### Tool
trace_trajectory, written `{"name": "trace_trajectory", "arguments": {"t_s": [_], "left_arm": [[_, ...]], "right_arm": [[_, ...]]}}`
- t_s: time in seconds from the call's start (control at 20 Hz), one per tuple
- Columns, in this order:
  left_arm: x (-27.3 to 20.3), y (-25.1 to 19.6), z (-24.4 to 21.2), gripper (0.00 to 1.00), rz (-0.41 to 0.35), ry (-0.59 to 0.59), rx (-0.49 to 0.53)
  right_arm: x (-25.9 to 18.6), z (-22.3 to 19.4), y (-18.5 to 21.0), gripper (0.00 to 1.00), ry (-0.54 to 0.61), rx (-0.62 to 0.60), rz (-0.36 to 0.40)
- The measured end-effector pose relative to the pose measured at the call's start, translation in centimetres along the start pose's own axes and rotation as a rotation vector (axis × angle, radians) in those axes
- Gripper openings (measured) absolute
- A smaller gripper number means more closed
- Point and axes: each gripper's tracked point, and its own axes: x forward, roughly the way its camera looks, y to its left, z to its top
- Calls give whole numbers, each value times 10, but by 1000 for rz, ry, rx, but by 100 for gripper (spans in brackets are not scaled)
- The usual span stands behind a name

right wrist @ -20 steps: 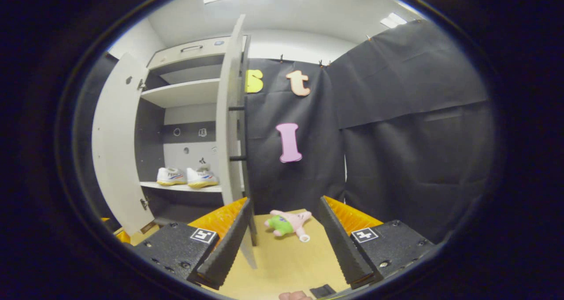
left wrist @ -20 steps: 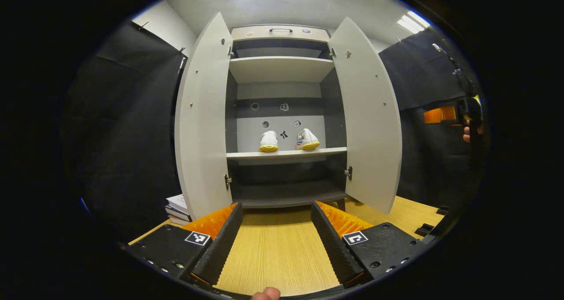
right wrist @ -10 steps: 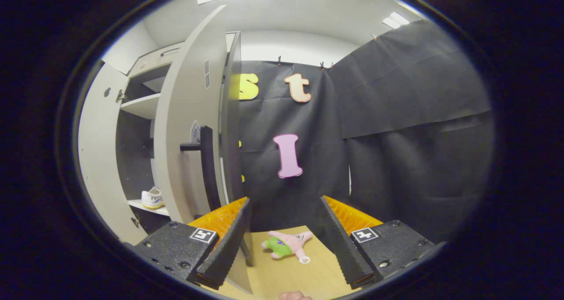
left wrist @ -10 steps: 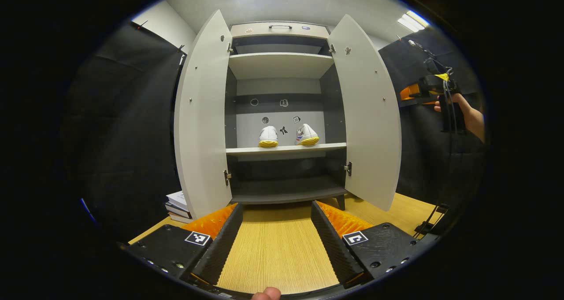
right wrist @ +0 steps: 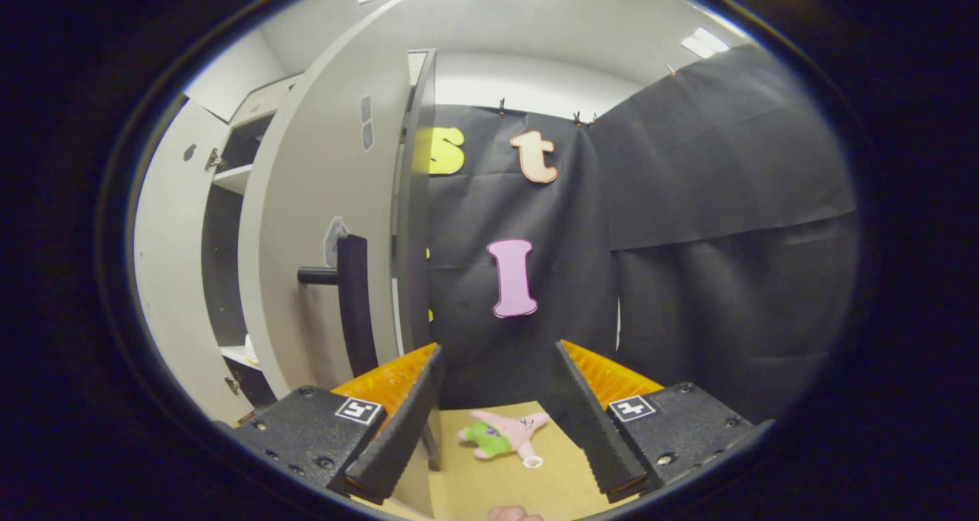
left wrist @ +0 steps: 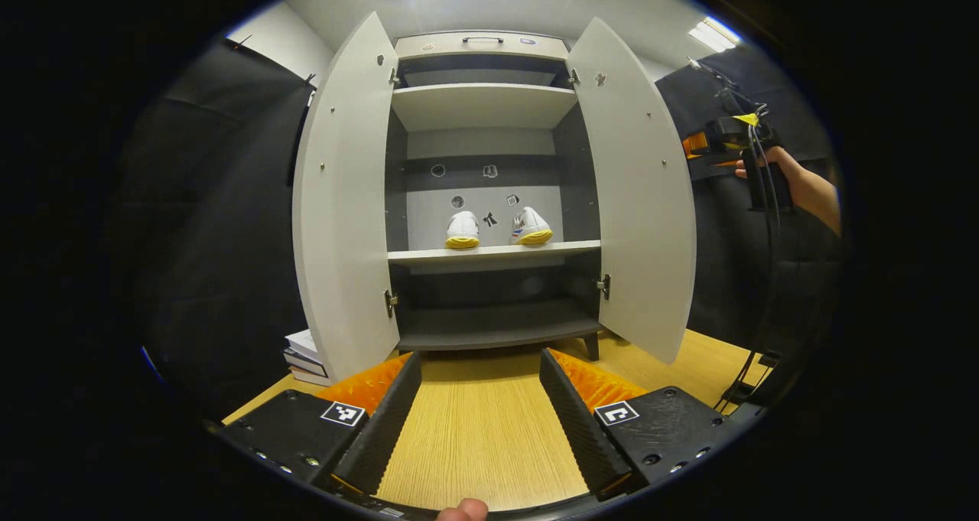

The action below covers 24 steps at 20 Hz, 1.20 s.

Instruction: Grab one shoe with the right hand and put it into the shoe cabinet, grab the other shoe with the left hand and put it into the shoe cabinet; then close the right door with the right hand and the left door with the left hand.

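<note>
Left gripper (left wrist: 480, 414) sat low over the wooden table (left wrist: 482, 444) in front of the shoe cabinet (left wrist: 483, 192), fingers spread wide, nothing between them. Stack of books (left wrist: 306, 353) lay on the table just beside the cabinet's left door (left wrist: 344, 200). Both doors stood open: left door swung out, right door (left wrist: 639, 192) swung out too. Inside the cabinet, the middle shelf (left wrist: 493, 253) held both shoes side by side near the back wall: left shoe (left wrist: 463, 230) and right shoe (left wrist: 530, 226), white with yellow soles, close but apart. Lower shelf and top shelf of the cabinet looked bare. Beyond the right door, a hand (left wrist: 772, 170) held the right gripper (left wrist: 700, 144) raised behind that door's outer face.

In the right gripper view, right gripper (right wrist: 493, 398) was spread open, gripping nothing, positioned just beside the outer side of the cabinet's right door (right wrist: 321, 223), near its dark handle (right wrist: 348, 299); contact with the door could not be told. Plush toy (right wrist: 501, 441) lay on the table past the fingers, beside the cabinet.
</note>
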Motion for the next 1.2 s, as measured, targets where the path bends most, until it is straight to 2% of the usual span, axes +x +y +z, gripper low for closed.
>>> {"name": "trace_trajectory", "arguments": {"t_s": [0.4,0.9,1.2], "left_arm": [[-2,3,2,90,-11,-9,6],[-10,40,-5,90,75,5,-19],[-11,61,-11,90,122,24,-43]], "right_arm": [[-9,-2,64,93,-3,32,98],[21,-13,192,93,23,47,272],[42,-13,223,94,28,47,275]]}}
